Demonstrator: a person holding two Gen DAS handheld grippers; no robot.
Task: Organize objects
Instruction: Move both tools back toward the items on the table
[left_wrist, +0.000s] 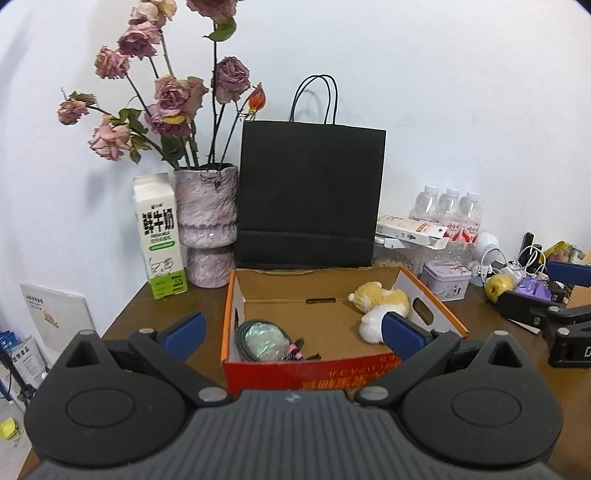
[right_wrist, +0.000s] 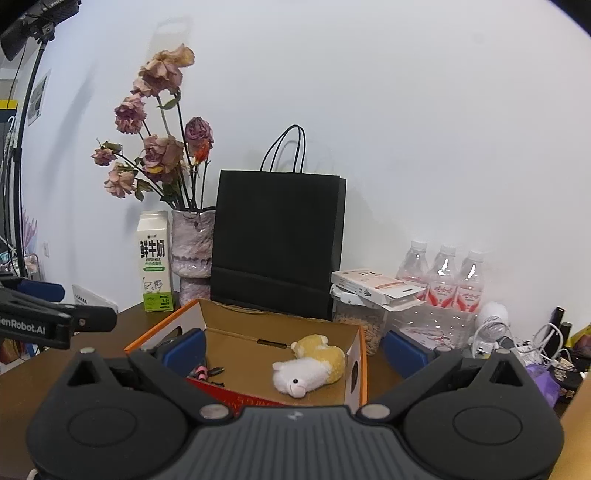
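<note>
An open cardboard box (left_wrist: 436, 299) with orange and red sides sits on the brown table; it also shows in the right wrist view (right_wrist: 364, 354). Inside lie a yellow and white plush alpaca (left_wrist: 380, 299) (right_wrist: 314, 363) and a shiny pouch with a dark strap (left_wrist: 264, 339). My left gripper (left_wrist: 293, 330) is open and empty, hovering just before the box's front wall. My right gripper (right_wrist: 293, 349) is open and empty over the box's near right corner. The right gripper also shows at the right edge of the left wrist view (left_wrist: 554, 314).
Behind the box stand a black paper bag (left_wrist: 310, 195), a vase of dried roses (left_wrist: 207, 221) and a milk carton (left_wrist: 160, 236). To the right are water bottles (left_wrist: 448, 214), a small tin (left_wrist: 445, 278), a green apple (left_wrist: 498, 286) and tangled cables (left_wrist: 524, 262).
</note>
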